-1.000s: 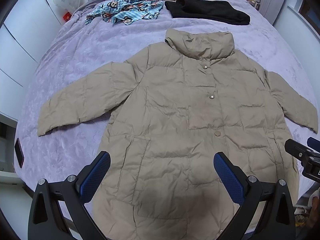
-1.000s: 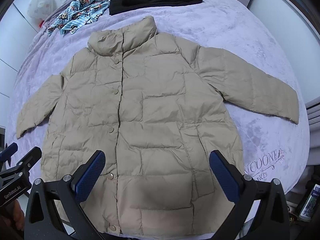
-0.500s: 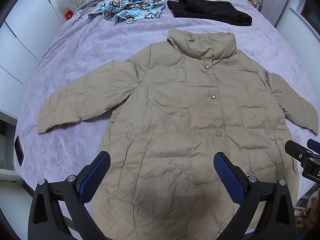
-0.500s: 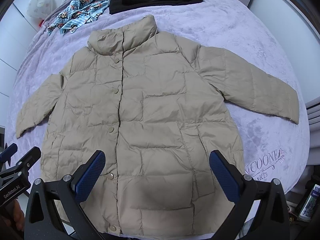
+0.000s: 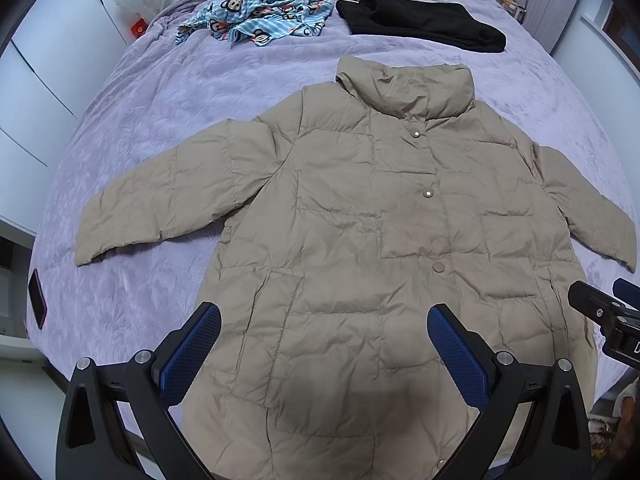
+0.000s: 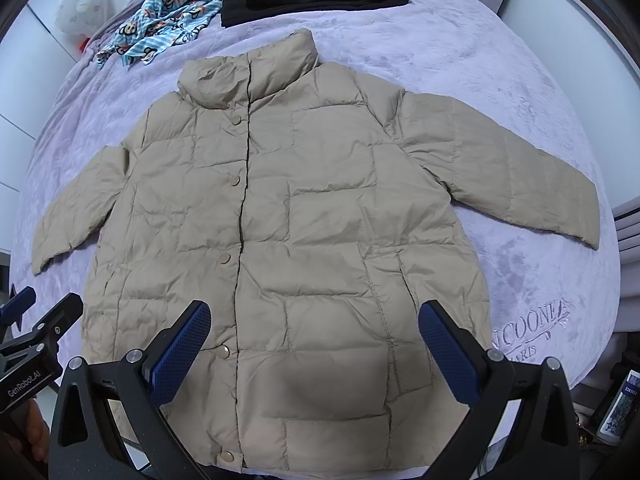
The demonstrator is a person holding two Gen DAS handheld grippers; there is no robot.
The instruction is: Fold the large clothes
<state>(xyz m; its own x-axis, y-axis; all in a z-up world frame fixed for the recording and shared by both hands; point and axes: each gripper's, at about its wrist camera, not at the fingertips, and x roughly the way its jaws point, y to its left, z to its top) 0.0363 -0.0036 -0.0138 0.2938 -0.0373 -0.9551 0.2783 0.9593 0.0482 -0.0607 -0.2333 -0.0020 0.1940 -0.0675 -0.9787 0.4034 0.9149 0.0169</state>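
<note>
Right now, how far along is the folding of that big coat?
Barely begun. Done: the beige puffer jacket lies flat and buttoned on the purple bedspread, sleeves spread out. In hand: nothing; the left gripper and right gripper hover open above its hem. Left: every fold.

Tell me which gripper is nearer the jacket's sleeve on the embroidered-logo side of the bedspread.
Right. The right gripper hovers open over the hem, with that sleeve ahead to its right. The left gripper, also open, sits further left, across the jacket.
</note>
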